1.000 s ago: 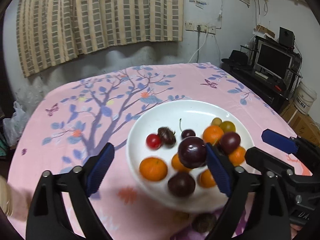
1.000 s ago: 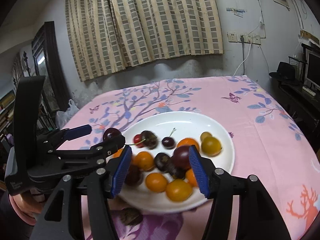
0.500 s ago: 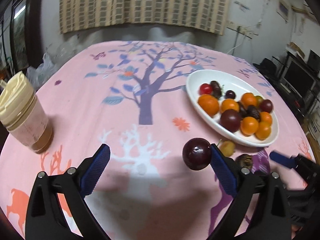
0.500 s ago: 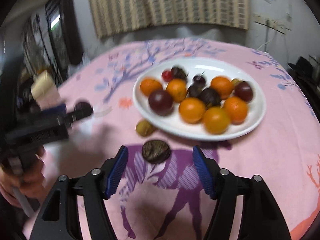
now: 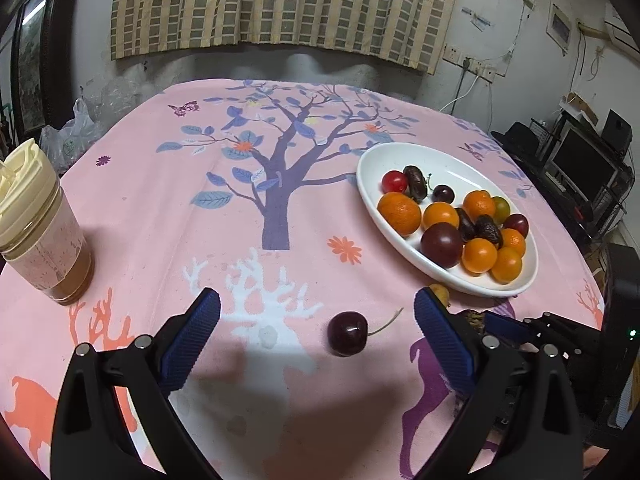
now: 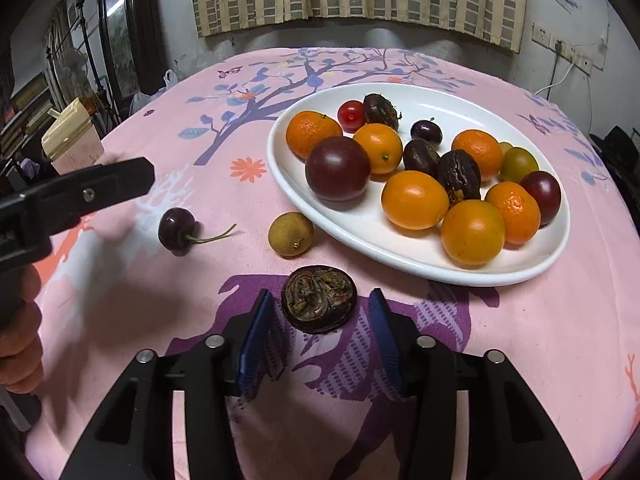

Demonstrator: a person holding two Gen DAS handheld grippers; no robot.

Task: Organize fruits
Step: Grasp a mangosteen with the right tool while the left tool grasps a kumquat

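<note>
Left tool [image 5: 316,322] spread wide above cherry [image 5: 347,333], right tool [image 6: 320,334] spread, flanking wrinkled dark fruit [image 6: 319,303].

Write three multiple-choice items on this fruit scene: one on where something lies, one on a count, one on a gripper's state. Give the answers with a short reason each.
1. Where does the stemmed cherry lie?
A. On the white plate
B. On the tablecloth, between the left gripper's open fingers
C. Inside the jar

2. How many fruits lie on the cloth off the white plate, in the right wrist view?
A. One
B. Three
C. Five

3. What is the right gripper doing?
A. Clamped on an orange
B. Shut and empty
C. Open, fingers either side of the dark wrinkled fruit

Answers:
1 B: it rests on the pink cloth, touching neither finger of the left gripper.
2 B: the cherry, the tan round fruit and the wrinkled one.
3 C: gaps show on both sides of the fruit.
</note>
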